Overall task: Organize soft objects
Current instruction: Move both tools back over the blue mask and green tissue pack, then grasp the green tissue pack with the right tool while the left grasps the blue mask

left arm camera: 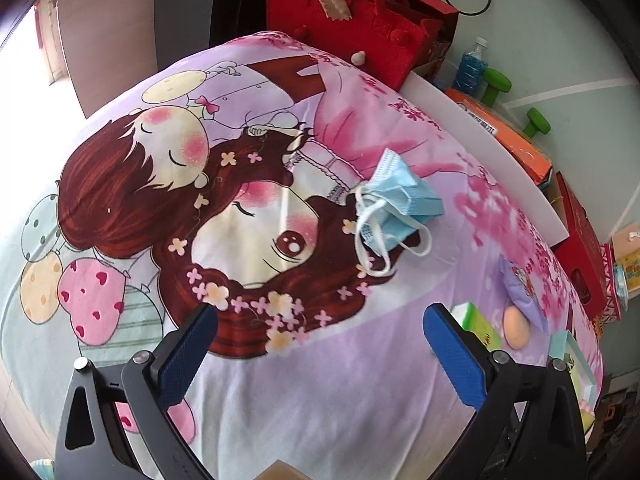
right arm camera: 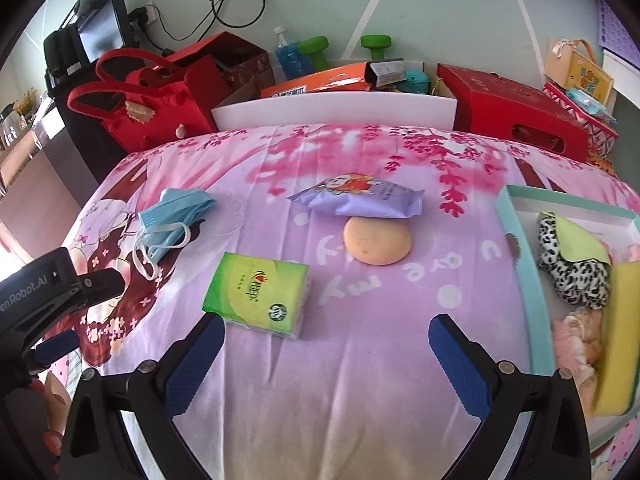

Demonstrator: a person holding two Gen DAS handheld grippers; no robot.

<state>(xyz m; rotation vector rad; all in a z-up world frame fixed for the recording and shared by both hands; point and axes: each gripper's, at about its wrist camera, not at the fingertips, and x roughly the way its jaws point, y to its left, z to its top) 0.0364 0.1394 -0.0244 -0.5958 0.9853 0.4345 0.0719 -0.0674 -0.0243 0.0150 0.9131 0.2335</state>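
Cartoon bedsheet point(left arm camera: 280, 380), both grippers' jaws released, face mask point(left arm camera: 400, 196) shared, leopard cloth point(right arm camera: 568, 268) right view only

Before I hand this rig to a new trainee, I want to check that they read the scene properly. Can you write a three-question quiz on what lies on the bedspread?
1. True or false: the blue face mask is already inside the teal box.
2. Which thing lies closest to the right gripper? A) green tissue pack B) purple packet C) face mask
3. Fill in: the purple packet's near edge rests over the orange ____.

Key: 1 false, it lies on the bedspread; 2 A; 3 sponge.
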